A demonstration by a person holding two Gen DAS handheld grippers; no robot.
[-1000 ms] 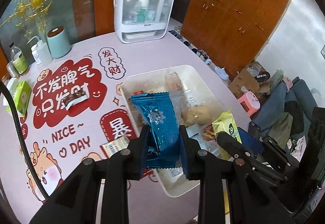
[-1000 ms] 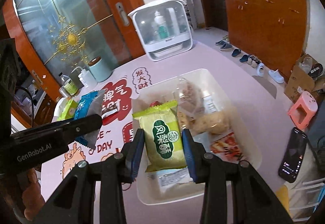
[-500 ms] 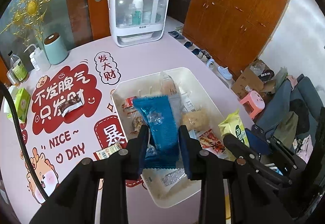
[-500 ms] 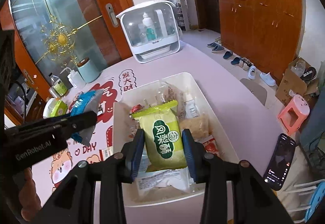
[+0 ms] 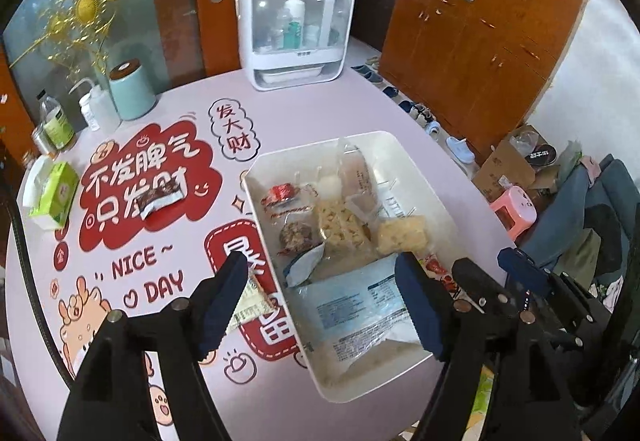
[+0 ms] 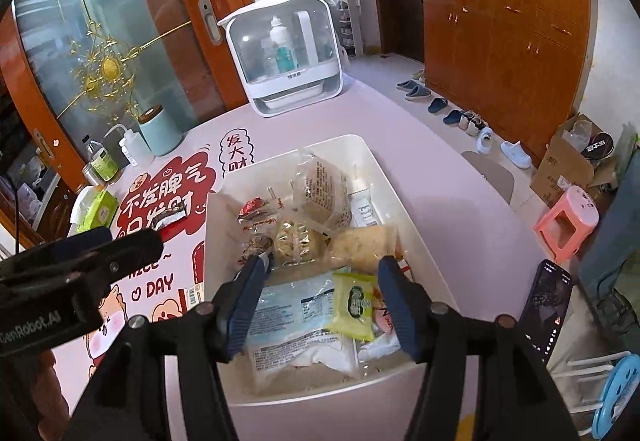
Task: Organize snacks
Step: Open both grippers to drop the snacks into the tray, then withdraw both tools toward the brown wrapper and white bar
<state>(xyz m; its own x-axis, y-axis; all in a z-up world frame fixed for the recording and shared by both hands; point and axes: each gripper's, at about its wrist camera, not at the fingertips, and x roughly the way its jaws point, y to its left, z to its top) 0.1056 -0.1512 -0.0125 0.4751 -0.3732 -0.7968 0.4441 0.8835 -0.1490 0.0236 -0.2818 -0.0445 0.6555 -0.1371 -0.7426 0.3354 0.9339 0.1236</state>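
right wrist view: right gripper [image 6: 322,305] fingers were spread wide, empty, over white bin [image 6: 416,225]; green snack pack [image 6: 354,305] lay inside it near the front. left gripper [image 5: 320,305] fingers also wide apart, empty, above bin's near end. dark snack bar [image 5: 160,199] further out on worktop [image 5: 304,109].

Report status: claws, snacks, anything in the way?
Both claws open, left claw and right claw hold nothing. Green packet lies in white bin. Two snacks remain on mat: dark bar, small packet.
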